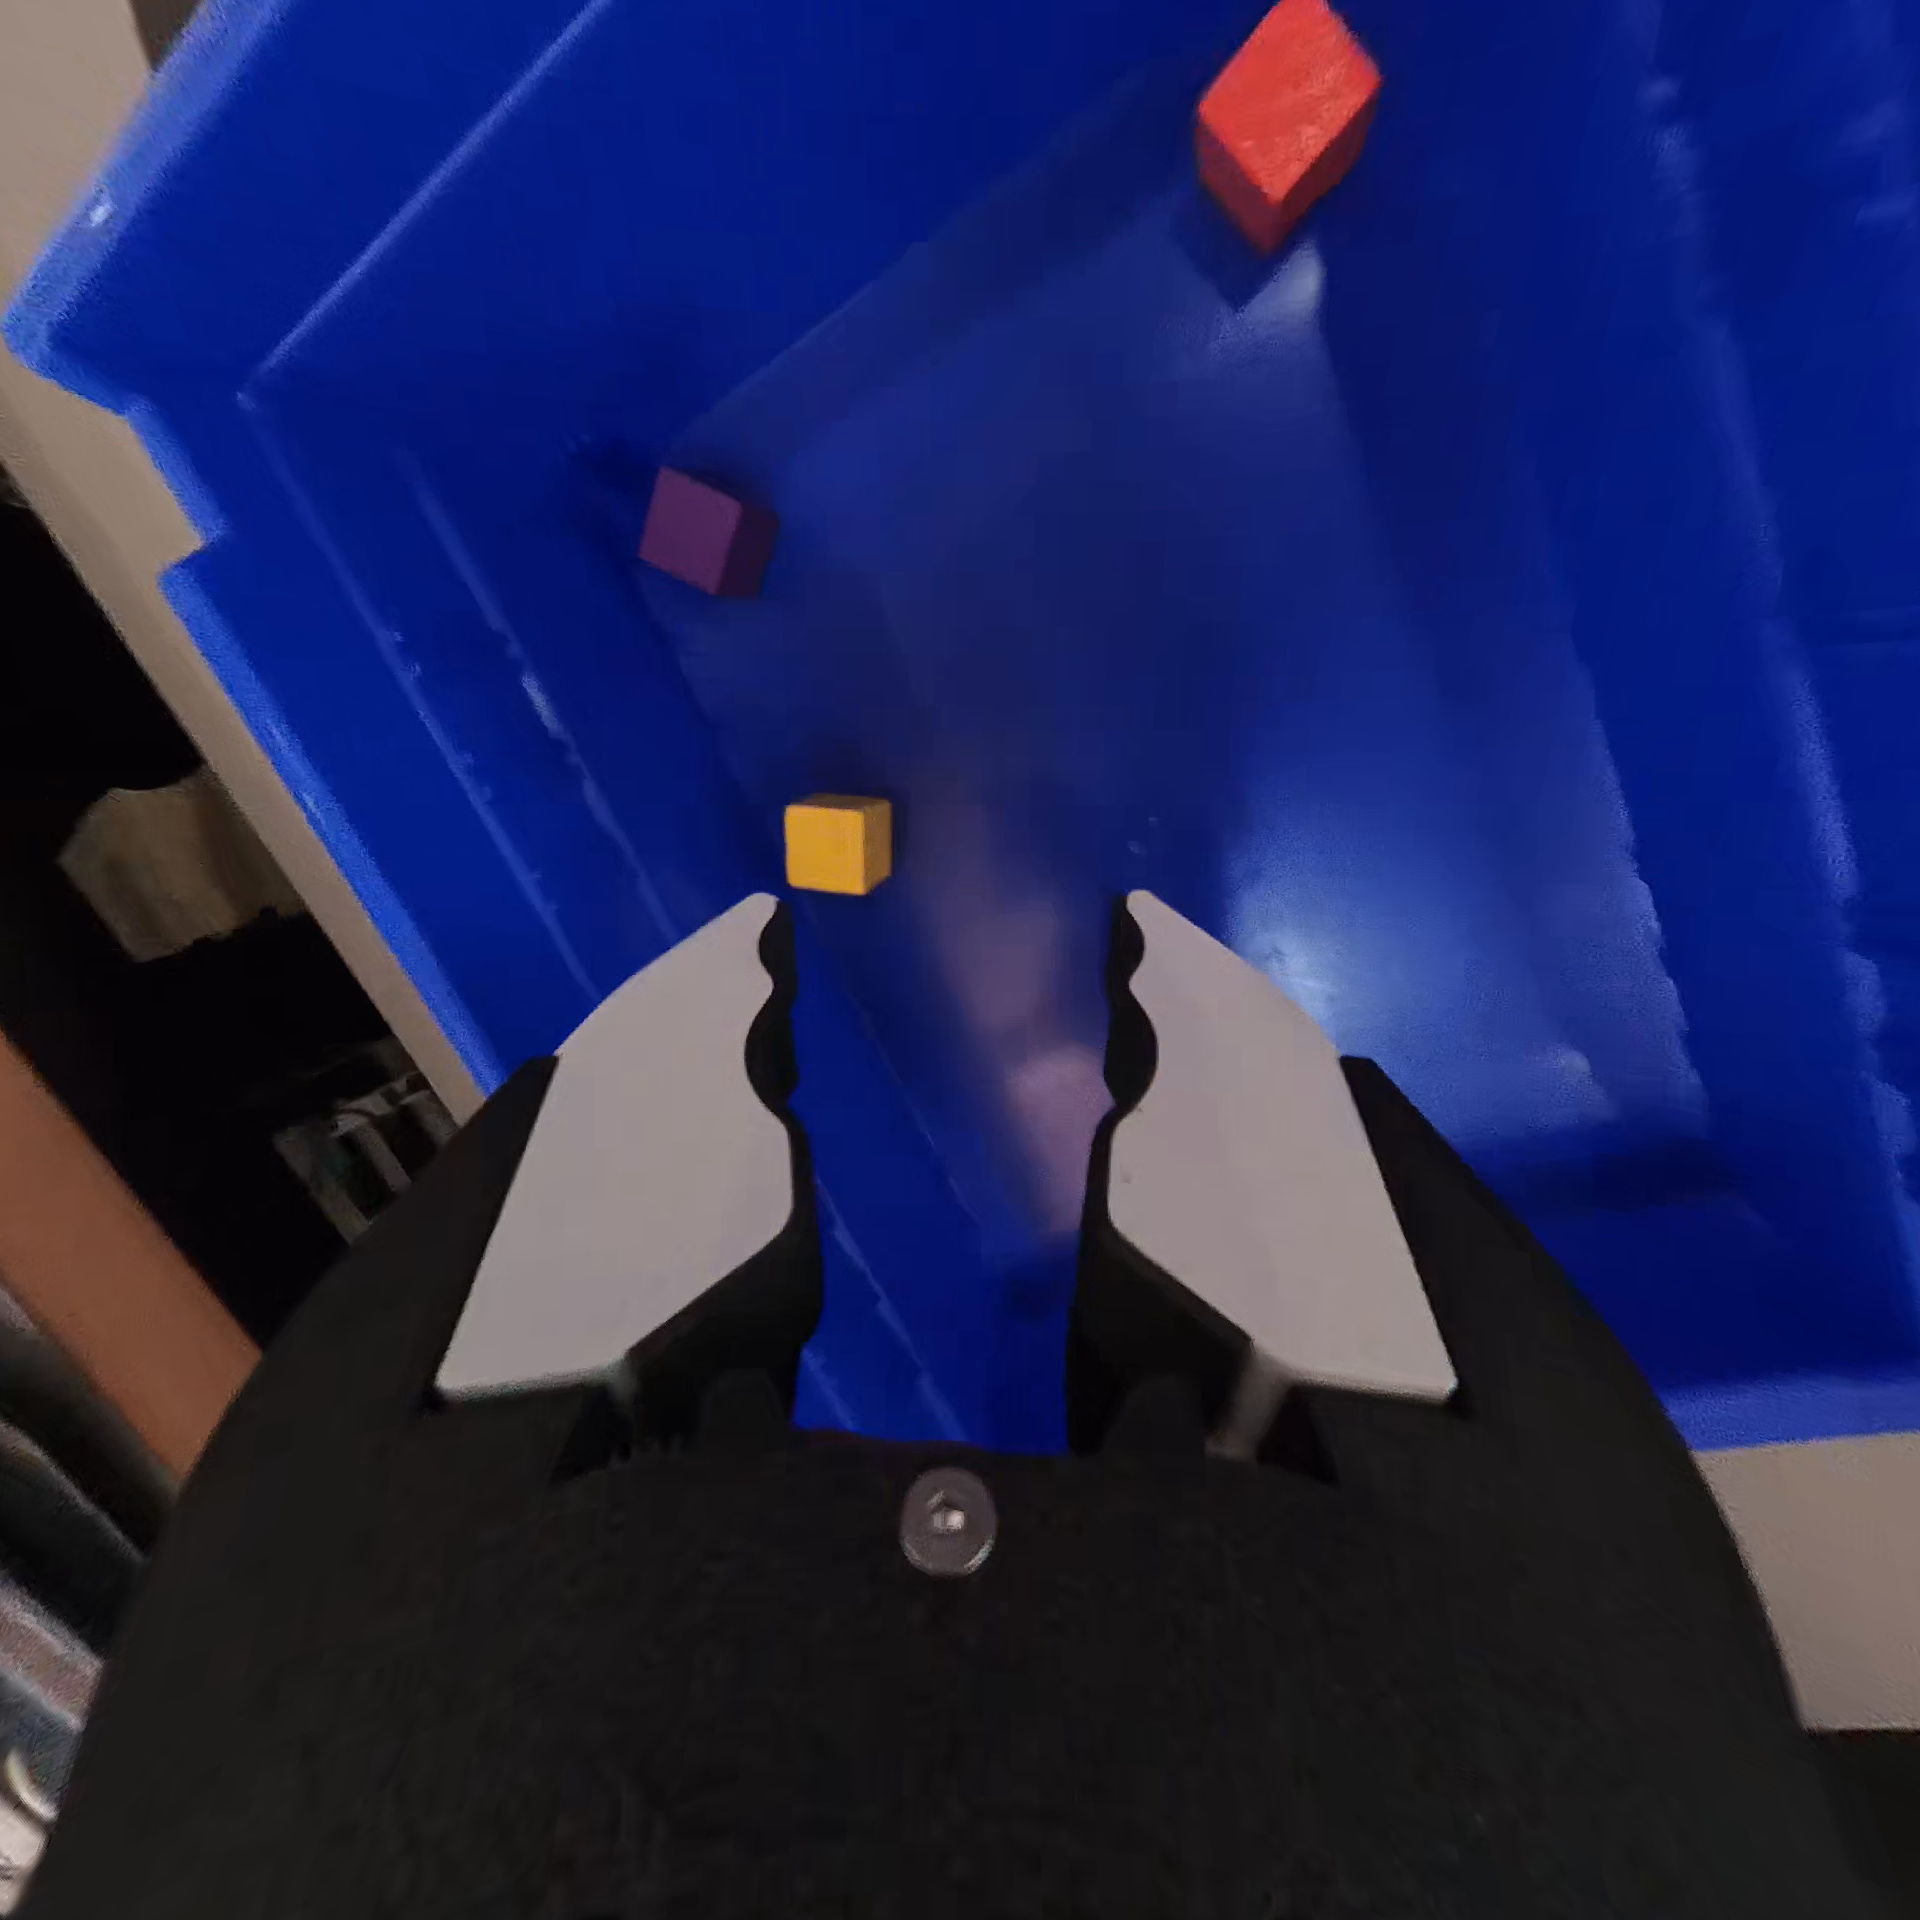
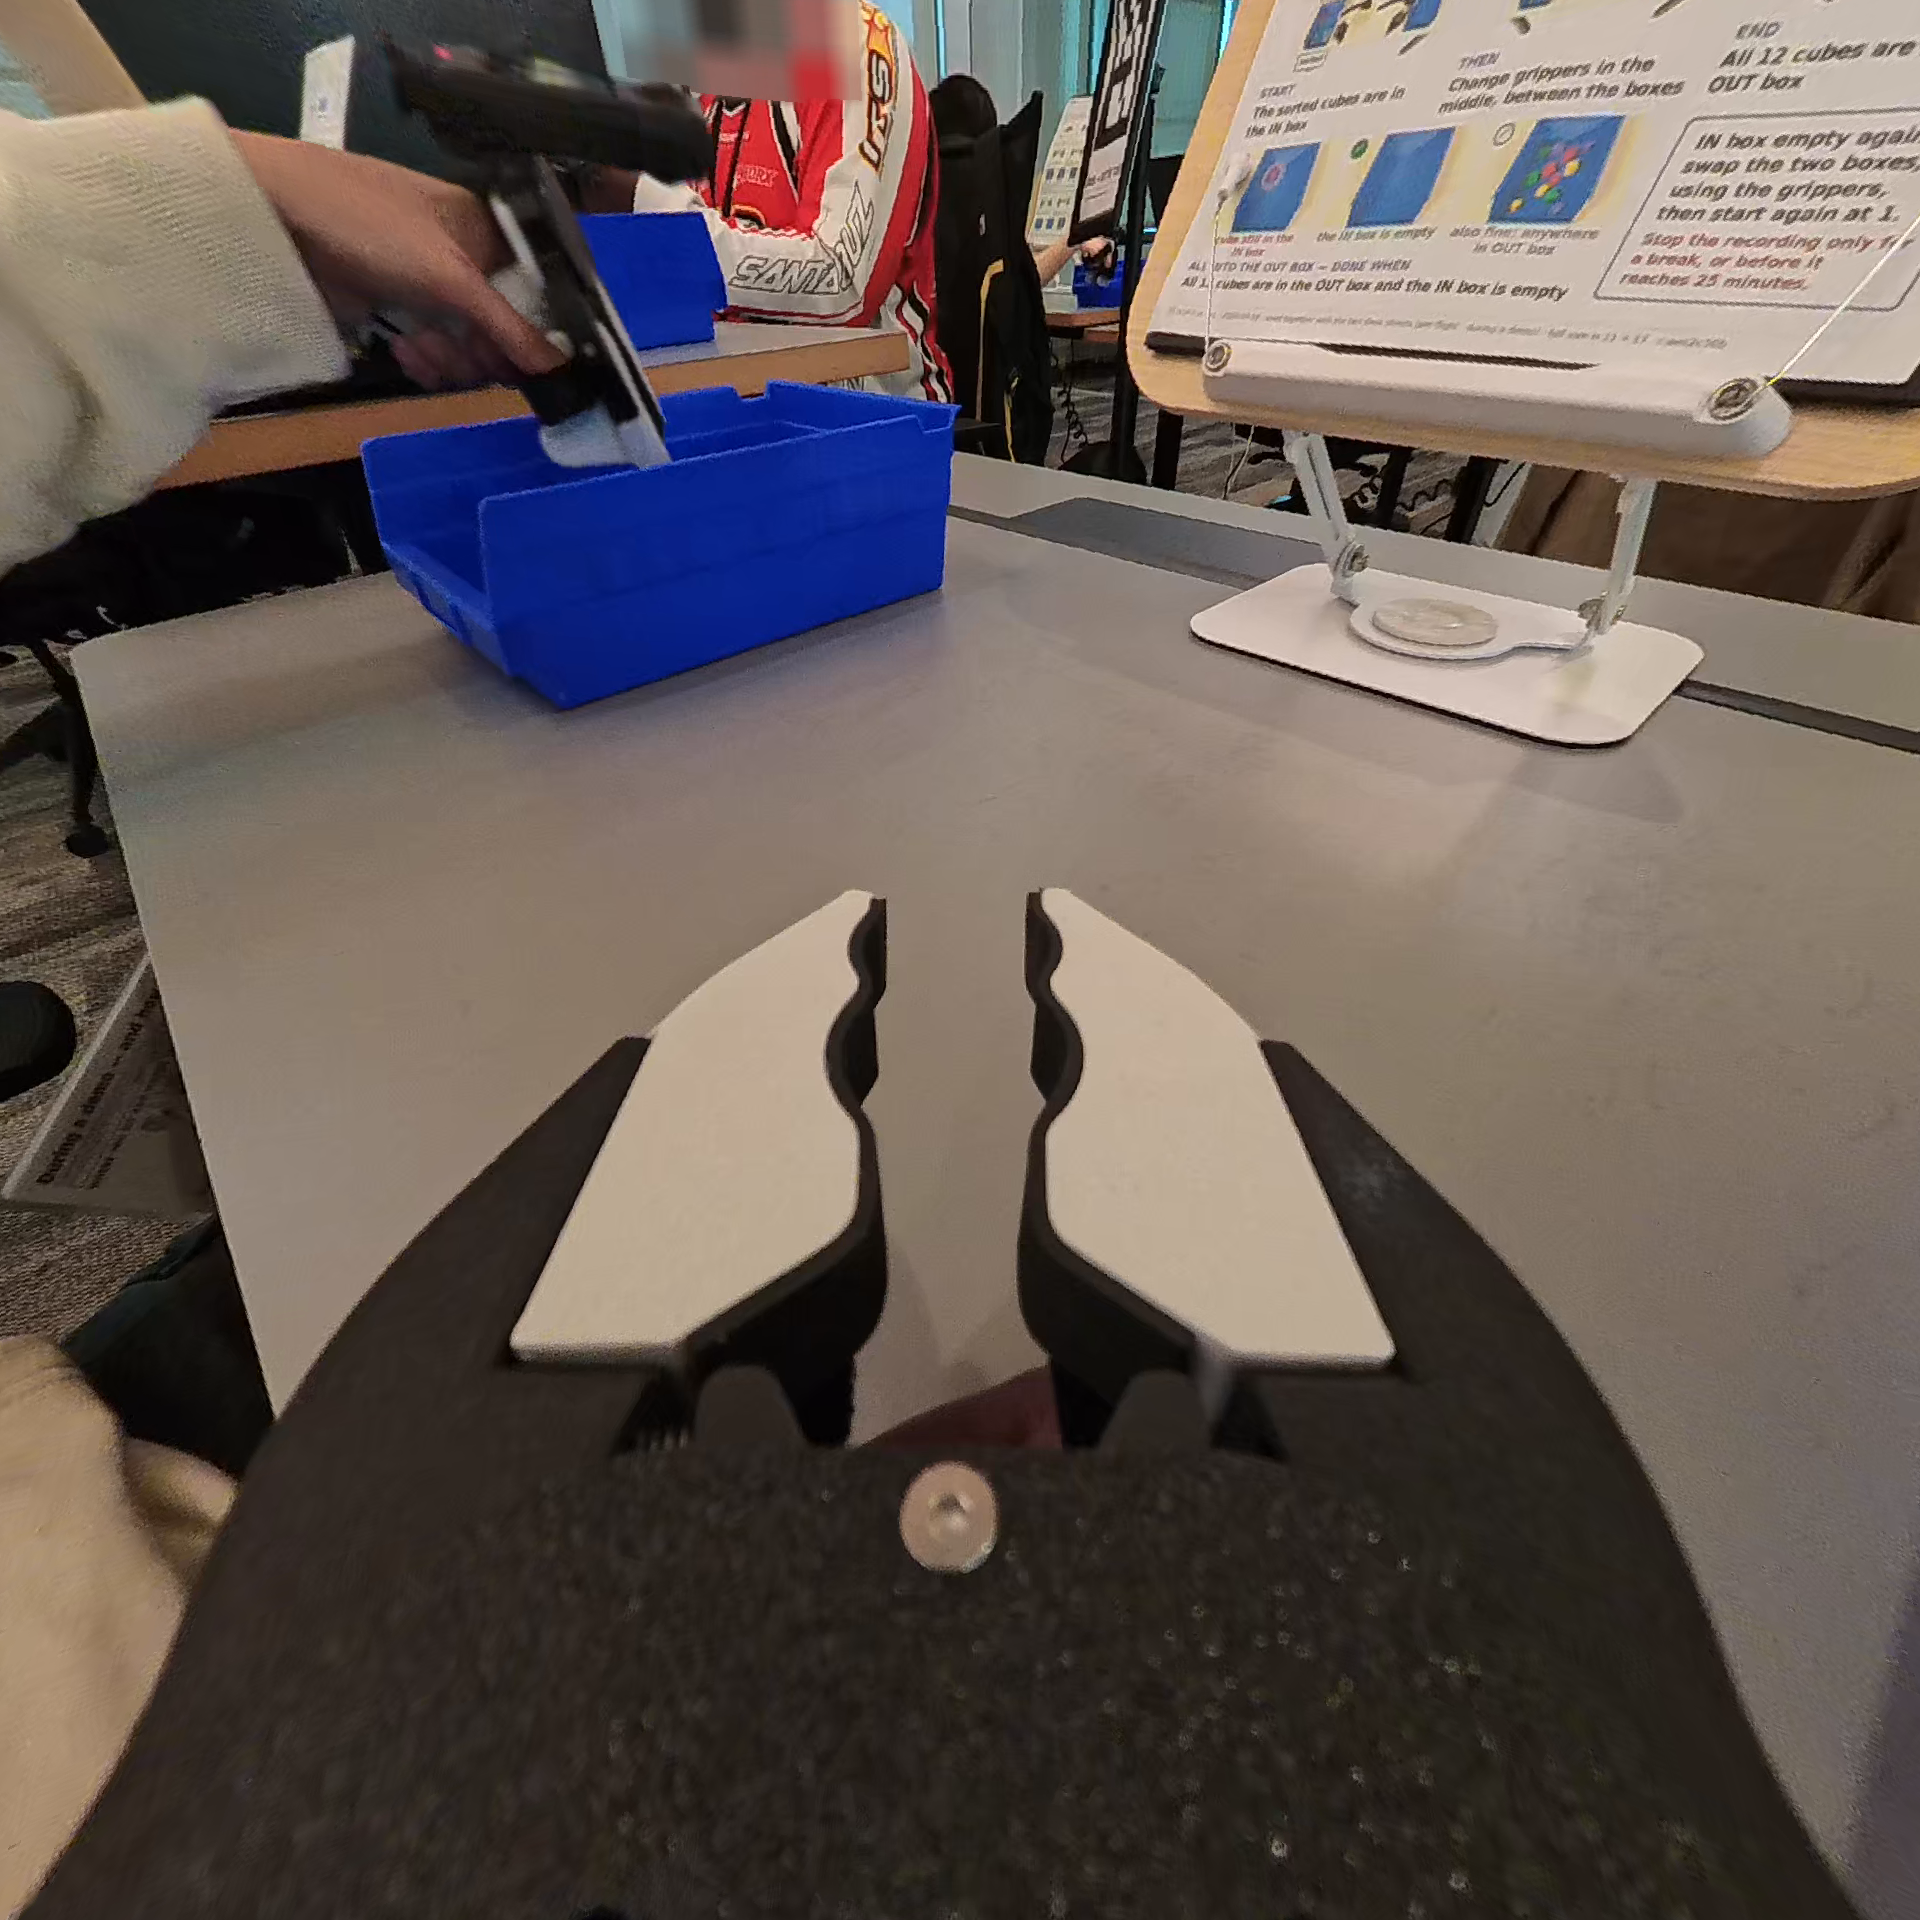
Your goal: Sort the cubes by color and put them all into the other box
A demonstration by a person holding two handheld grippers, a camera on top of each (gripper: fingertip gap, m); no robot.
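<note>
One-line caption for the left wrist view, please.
Open left gripper reaches into the blue box, nearest the yellow cube, with purple cube and red cube beyond.

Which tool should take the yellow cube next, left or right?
Left. The left tool is already down inside the blue box, open, with the yellow cube just beyond its left fingertip. The right tool is open and empty over the bare table, well away from that box.

My grey table [image 2: 1143,831] carries a white stand [image 2: 1455,655] with a tilted wooden board [image 2: 1174,260] — behind it, wood-topped desks [image 2: 727,353] and patterned carpet [image 2: 62,862].
</note>
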